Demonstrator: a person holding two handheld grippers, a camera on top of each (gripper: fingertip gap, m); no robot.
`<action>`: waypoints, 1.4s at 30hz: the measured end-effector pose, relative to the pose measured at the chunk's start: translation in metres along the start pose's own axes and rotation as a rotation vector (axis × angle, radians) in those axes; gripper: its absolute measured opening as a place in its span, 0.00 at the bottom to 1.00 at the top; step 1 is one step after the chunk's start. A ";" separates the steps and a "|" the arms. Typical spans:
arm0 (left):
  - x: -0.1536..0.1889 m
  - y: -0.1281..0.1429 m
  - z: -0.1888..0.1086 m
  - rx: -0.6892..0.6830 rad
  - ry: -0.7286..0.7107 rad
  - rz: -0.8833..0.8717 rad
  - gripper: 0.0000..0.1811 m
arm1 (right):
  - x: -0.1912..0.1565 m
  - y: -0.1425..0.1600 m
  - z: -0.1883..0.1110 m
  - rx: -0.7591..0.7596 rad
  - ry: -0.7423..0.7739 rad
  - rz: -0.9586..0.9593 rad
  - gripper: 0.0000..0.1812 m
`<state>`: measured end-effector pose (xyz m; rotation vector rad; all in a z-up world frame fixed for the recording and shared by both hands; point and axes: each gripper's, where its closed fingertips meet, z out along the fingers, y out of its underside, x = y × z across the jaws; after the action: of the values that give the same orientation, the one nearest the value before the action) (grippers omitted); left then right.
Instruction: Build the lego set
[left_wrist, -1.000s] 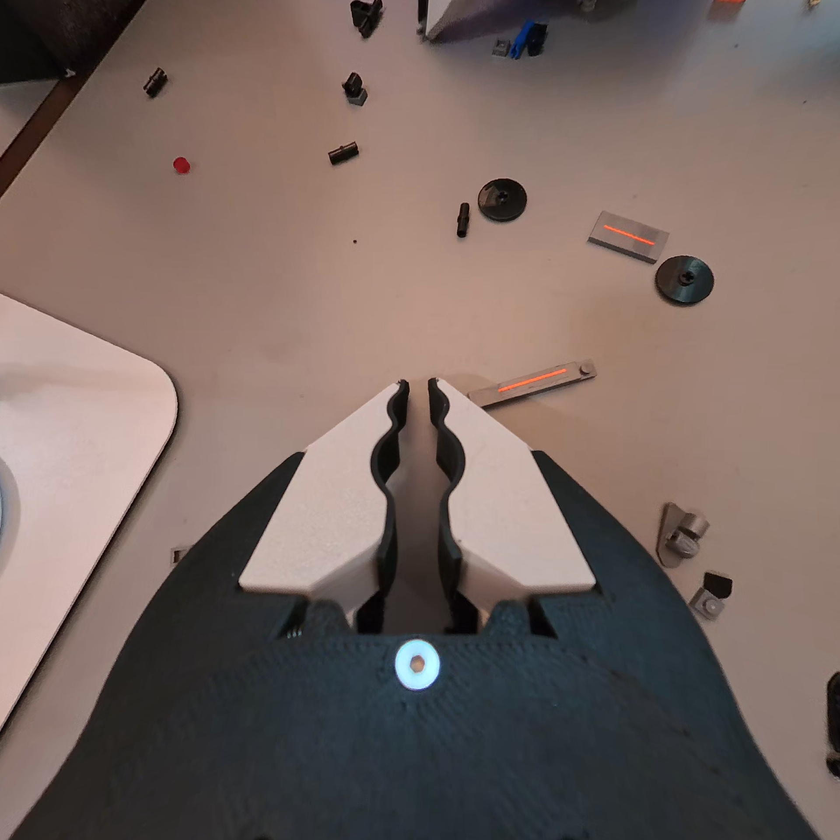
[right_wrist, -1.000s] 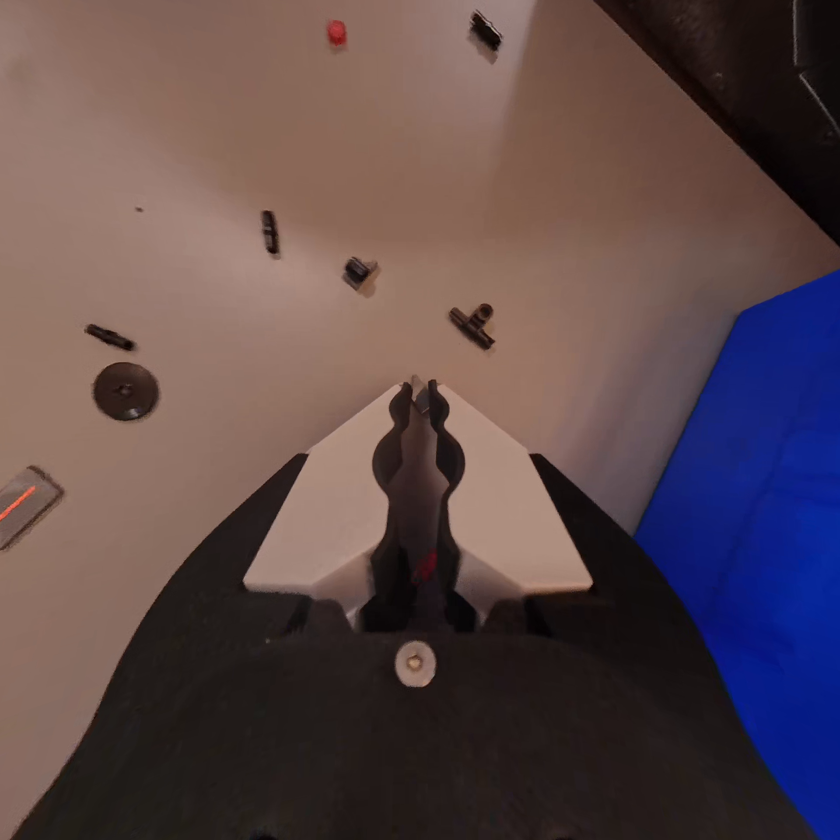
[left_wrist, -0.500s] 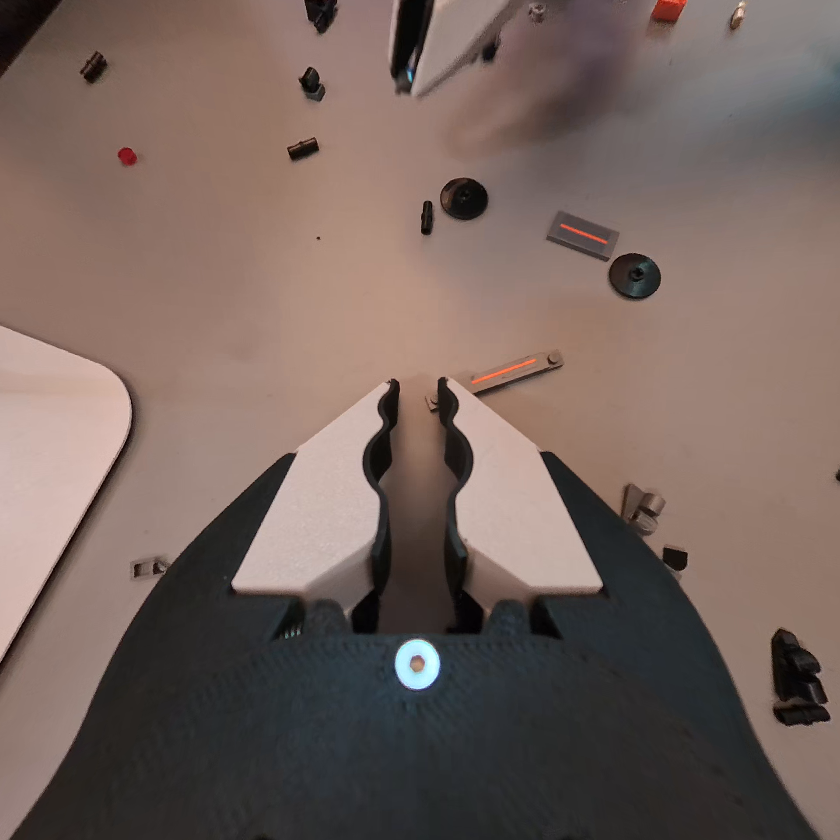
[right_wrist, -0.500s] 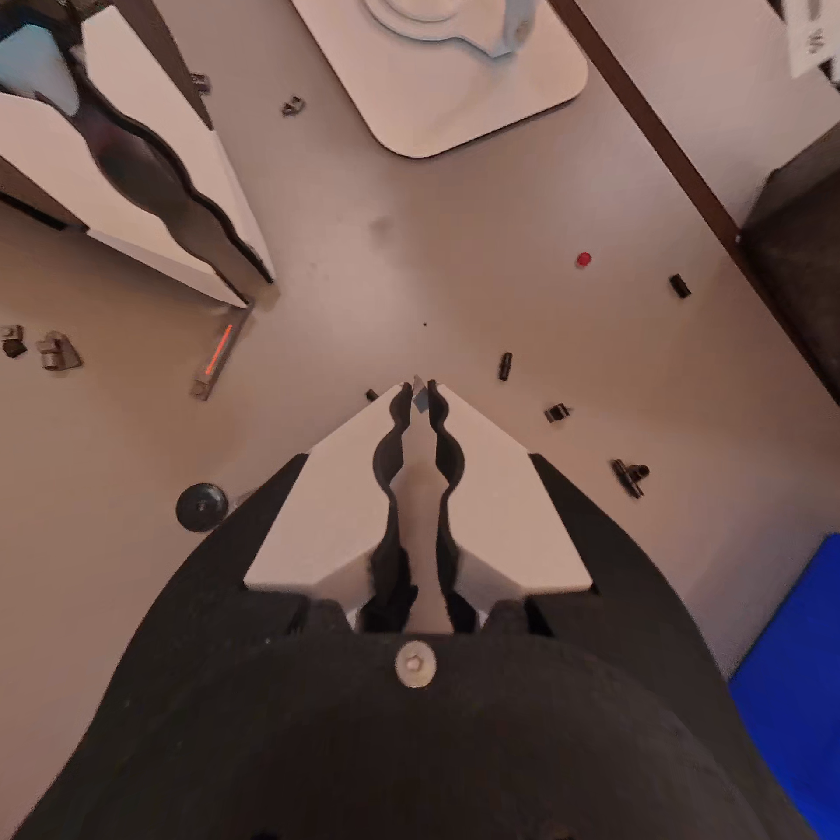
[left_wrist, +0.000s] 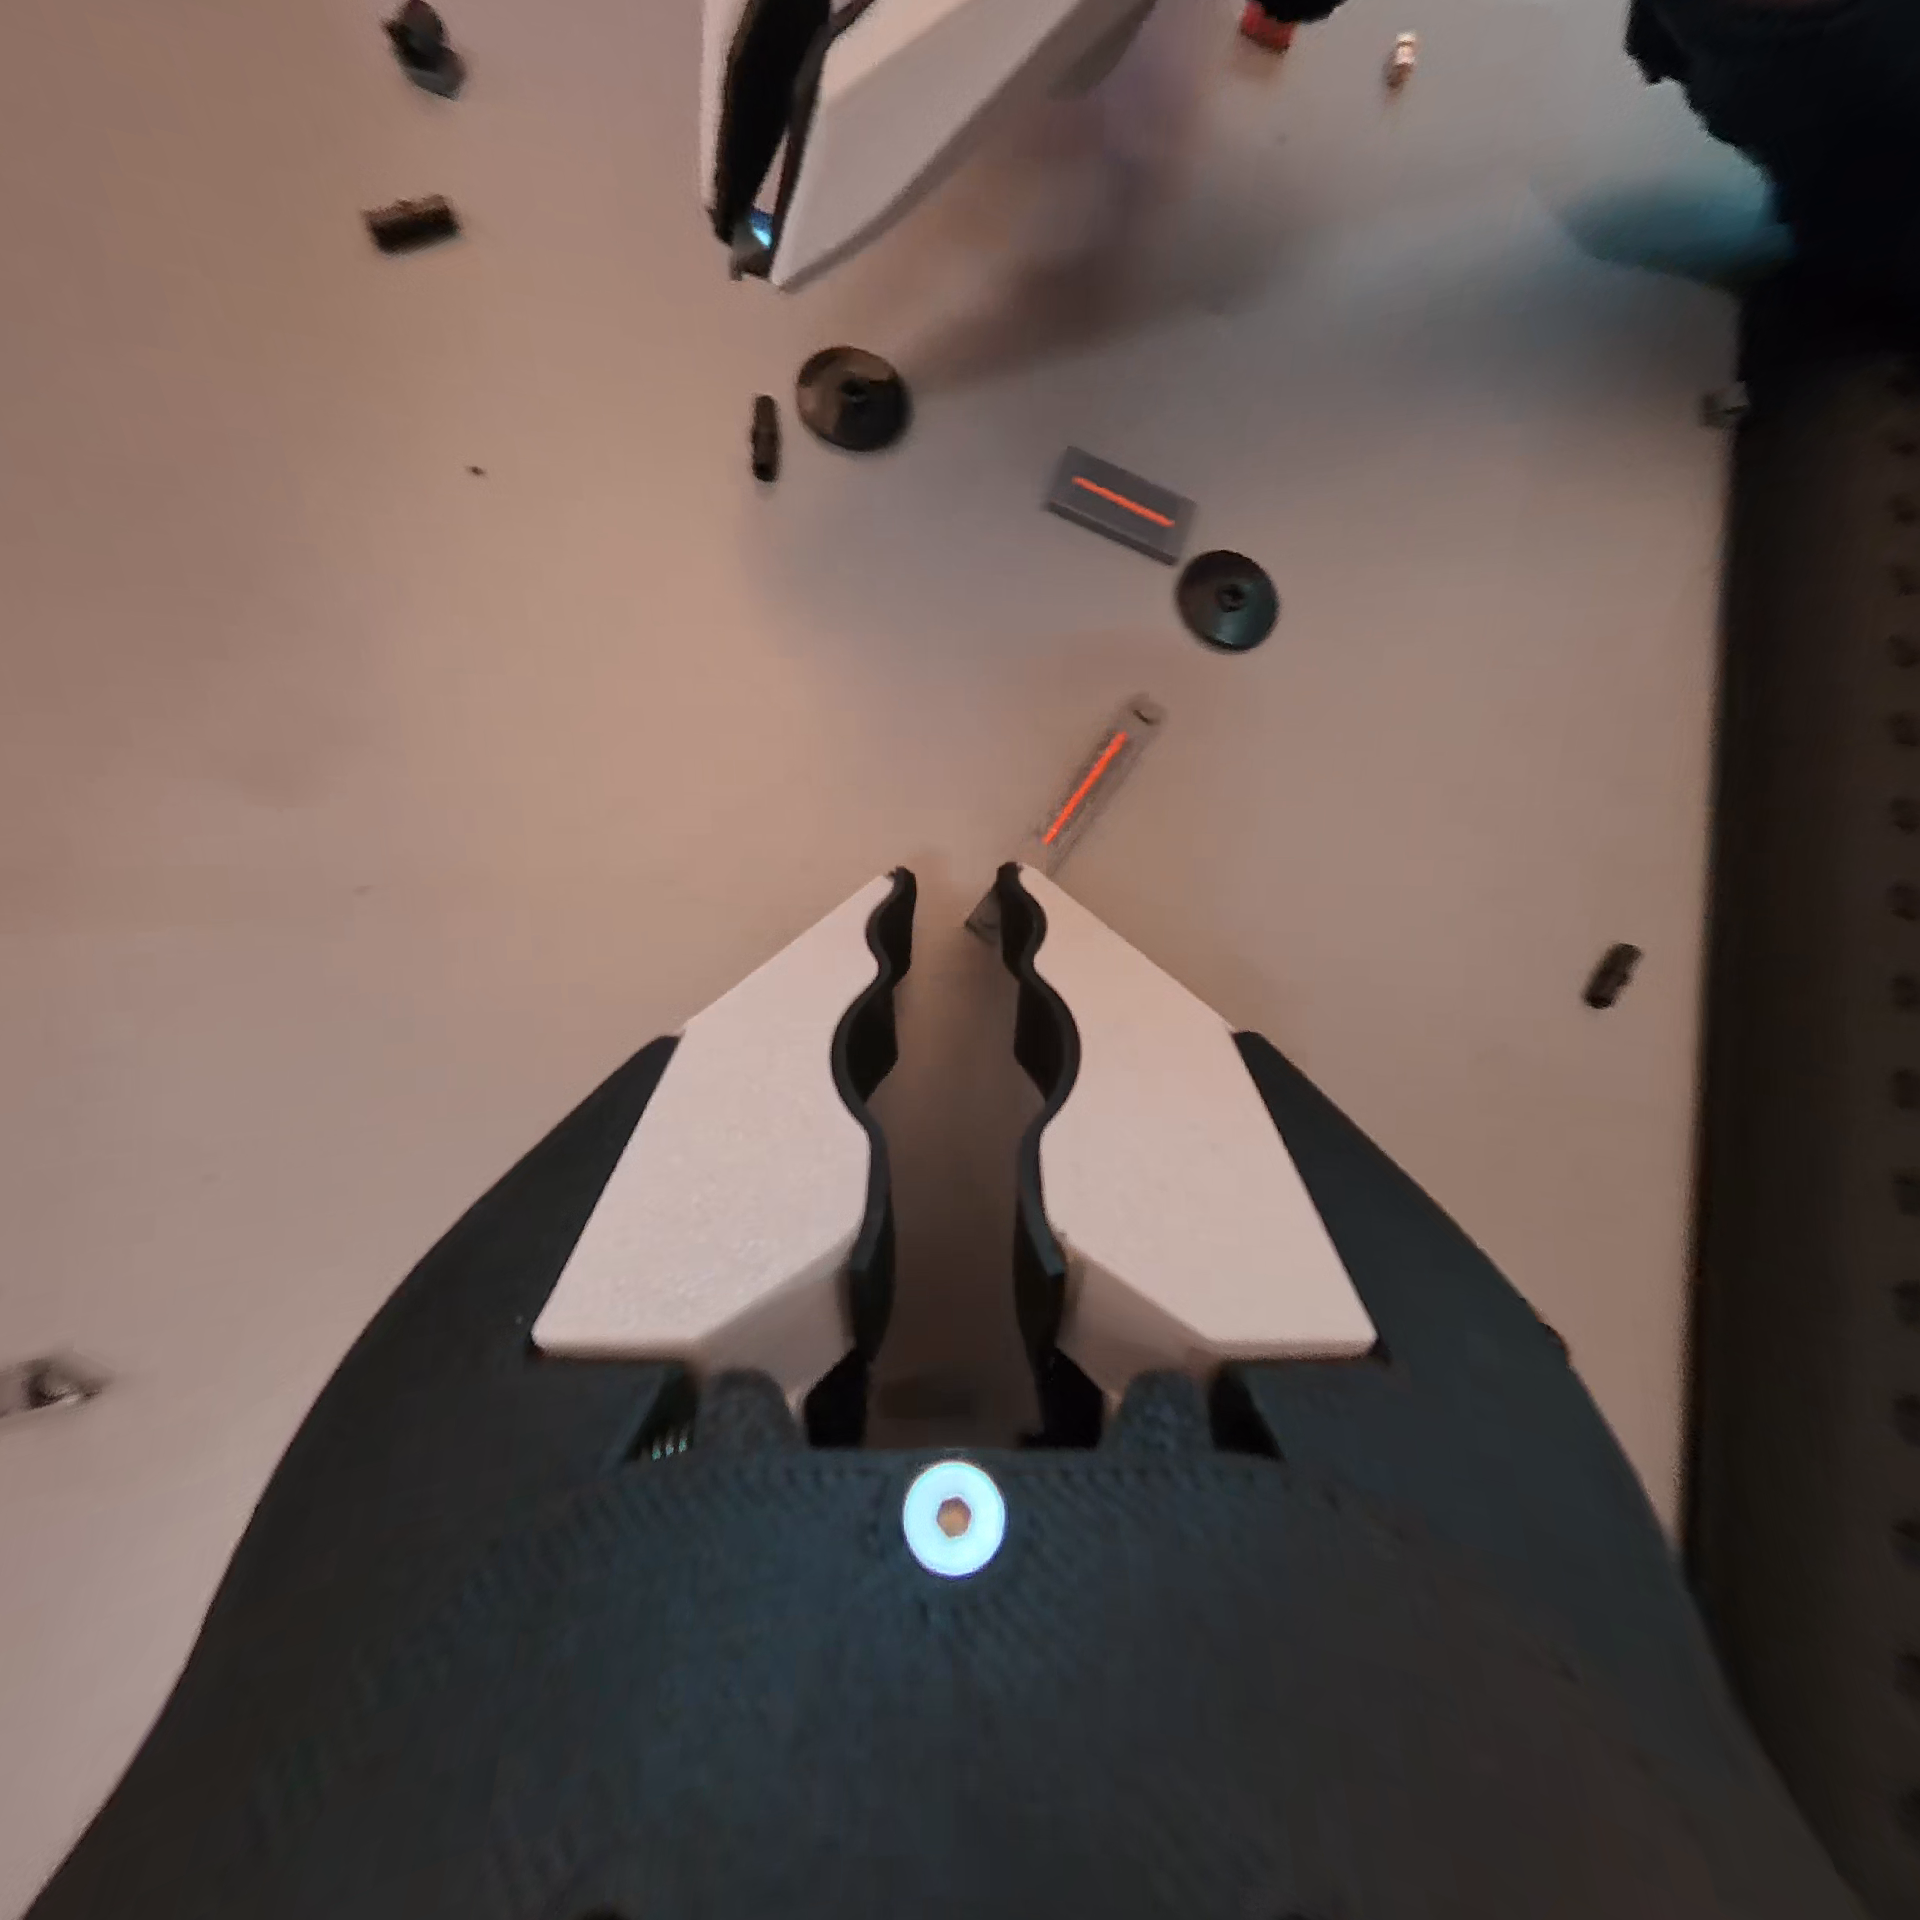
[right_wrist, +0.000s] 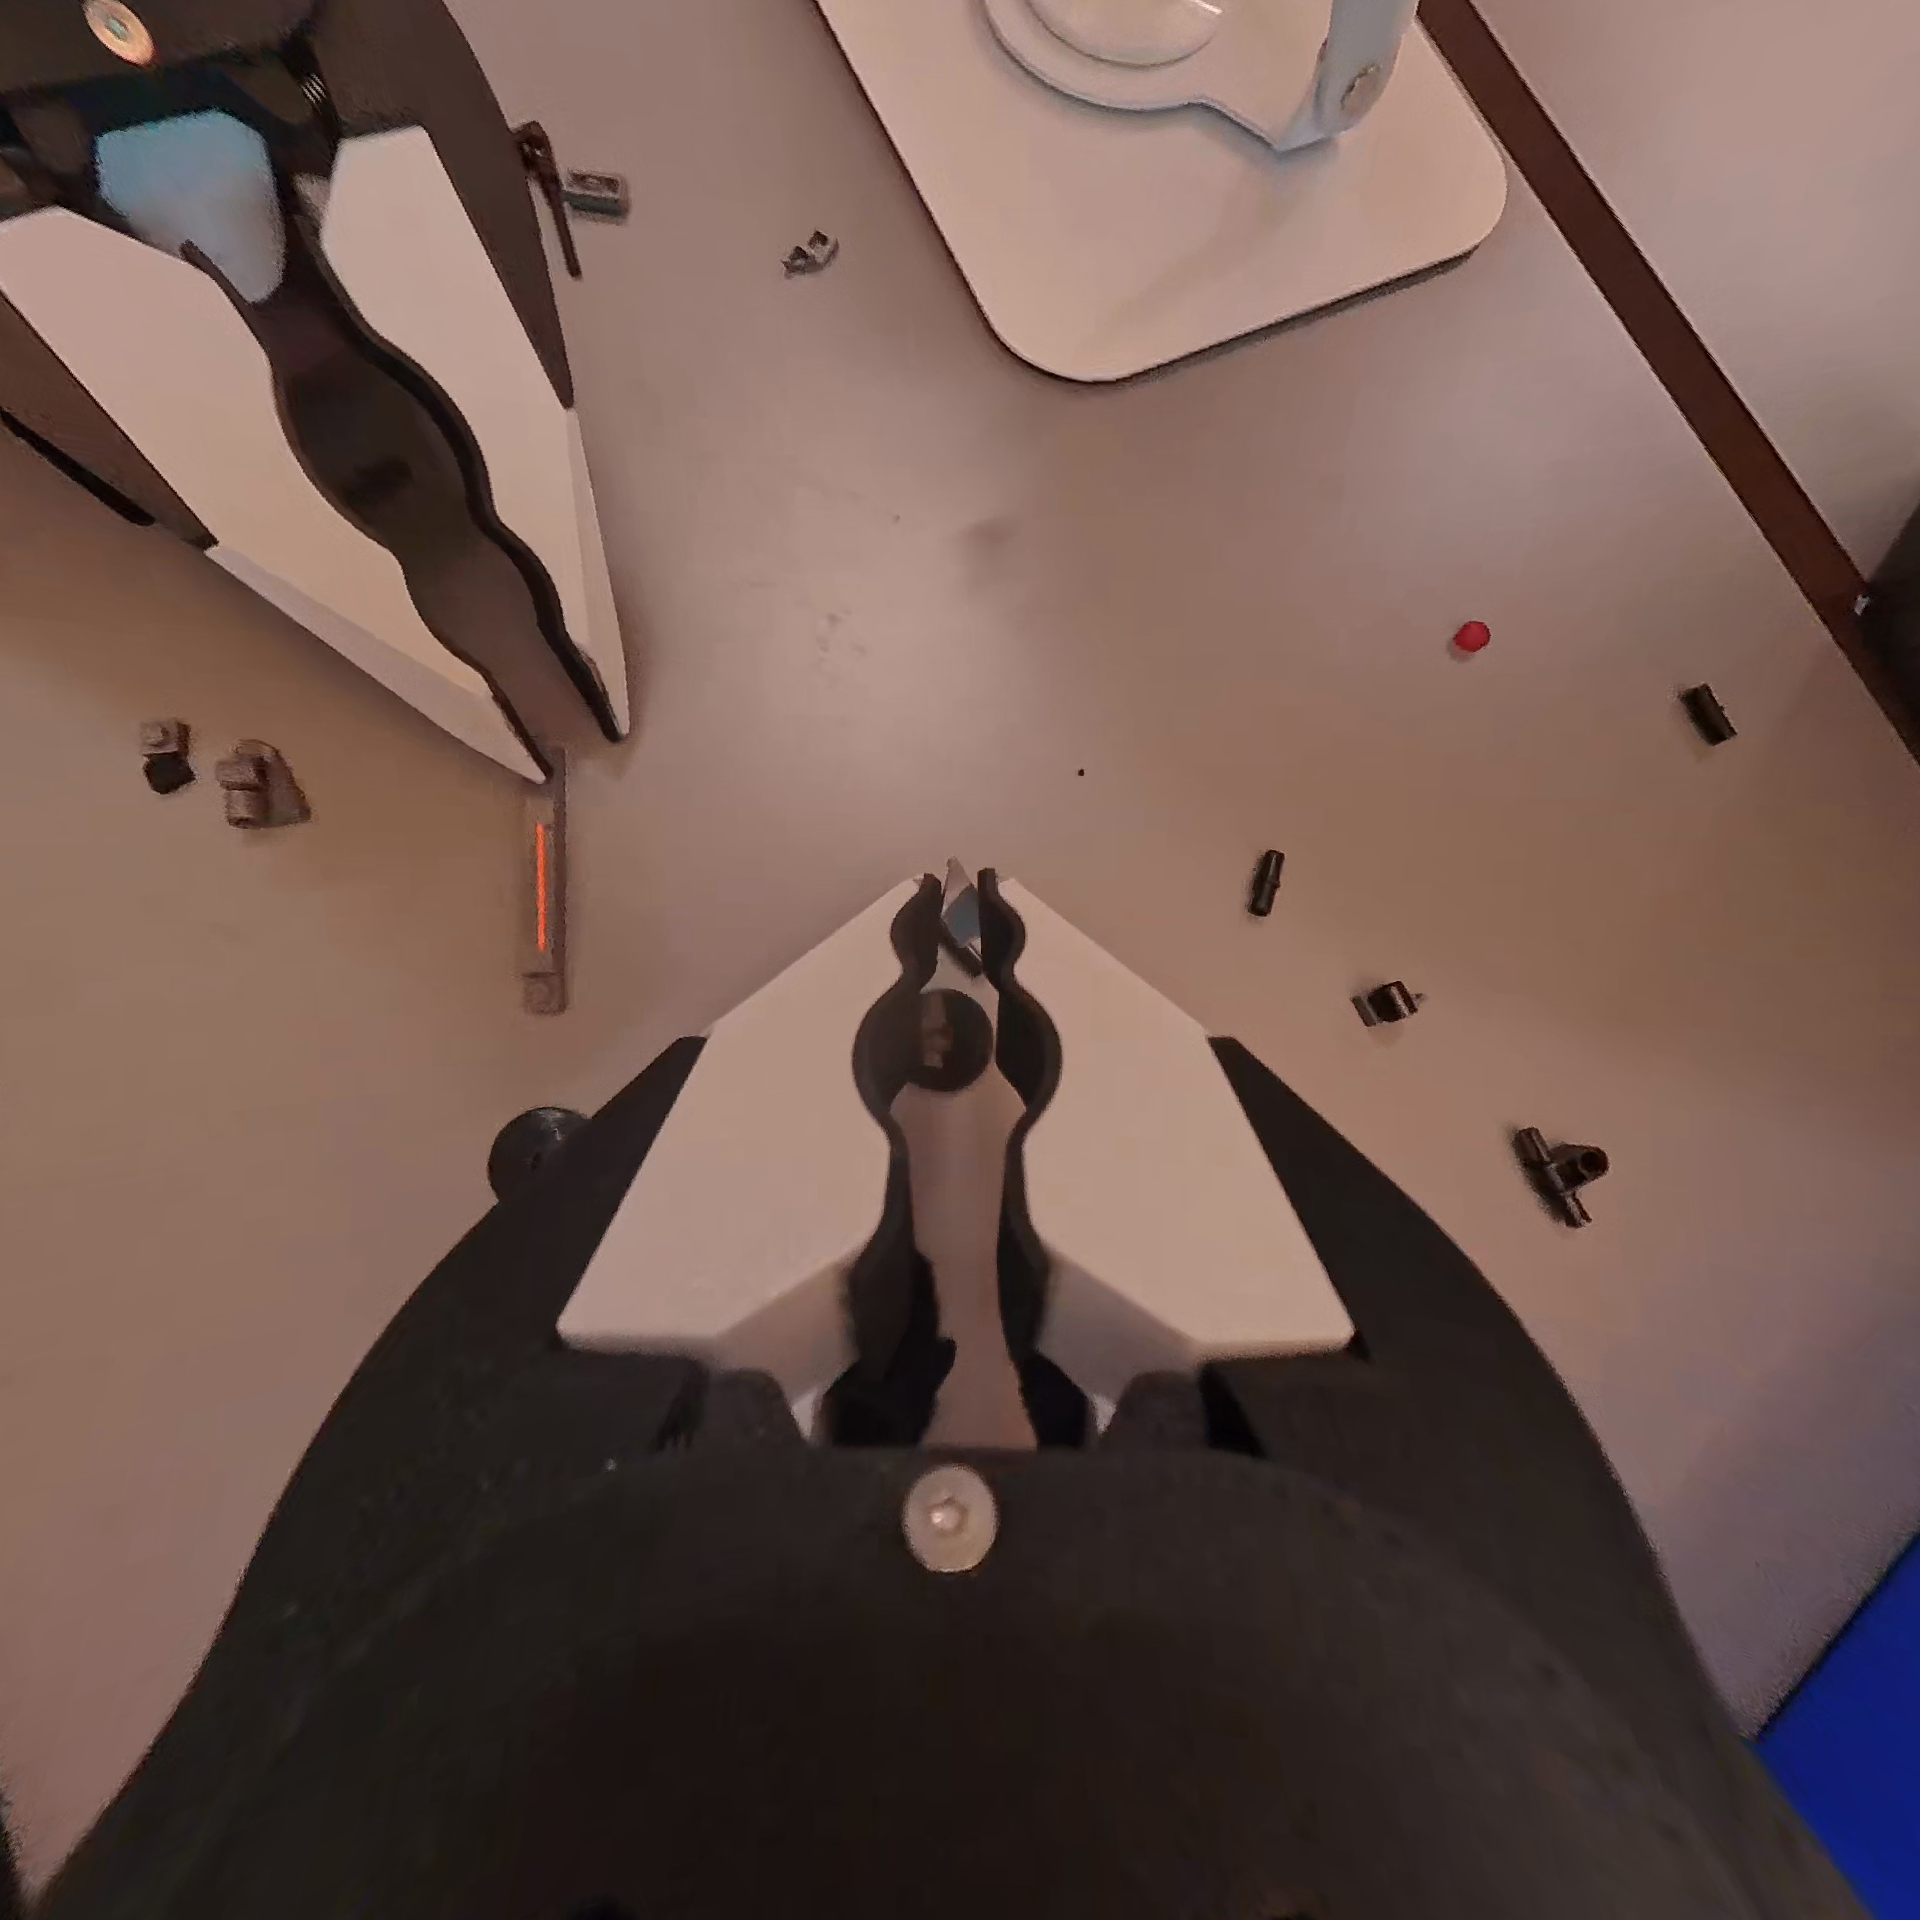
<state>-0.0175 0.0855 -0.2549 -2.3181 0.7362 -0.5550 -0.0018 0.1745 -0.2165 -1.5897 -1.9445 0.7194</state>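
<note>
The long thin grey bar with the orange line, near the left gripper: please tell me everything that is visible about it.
The long thin grey bar with the orange line is a narrow flat strip, apparently plastic, with a bright orange stripe along its middle and a small round stud at its far end. It lies flat on the beige table. Its near end sits at the tips of the open left gripper, partly hidden behind one finger; whether they touch is unclear.

Pale beige-grey tabletop (right_wrist: 935, 582) fills both views, matte, with a faint smudge near its middle. Warm, dim indoor light, soft shadows. Far right in the right wrist view: white rounded-corner stand base (right_wrist: 1195, 260) resting on the table, with a dark brown table edge (right_wrist: 1683, 395) running diagonally beside it. Blue surface (right_wrist: 1860, 1704) at near right corner. In the left wrist view, a dark strip (left_wrist: 1818, 1039) borders the table's right side.
</note>
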 end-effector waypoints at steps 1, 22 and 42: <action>0.002 0.001 0.000 -0.004 0.010 -0.004 0.08 | -0.002 -0.002 -0.001 0.009 -0.004 -0.003 0.03; 0.006 -0.059 -0.039 0.405 0.145 -0.159 0.08 | -0.063 -0.048 0.000 0.145 0.062 -0.481 0.03; 0.010 -0.039 -0.042 0.306 0.213 -0.185 0.01 | -0.074 -0.045 0.003 0.136 0.063 -0.583 0.06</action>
<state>-0.0194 0.0858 -0.1964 -2.0707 0.4933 -0.9413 -0.0221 0.0941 -0.1924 -0.8787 -2.1084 0.5307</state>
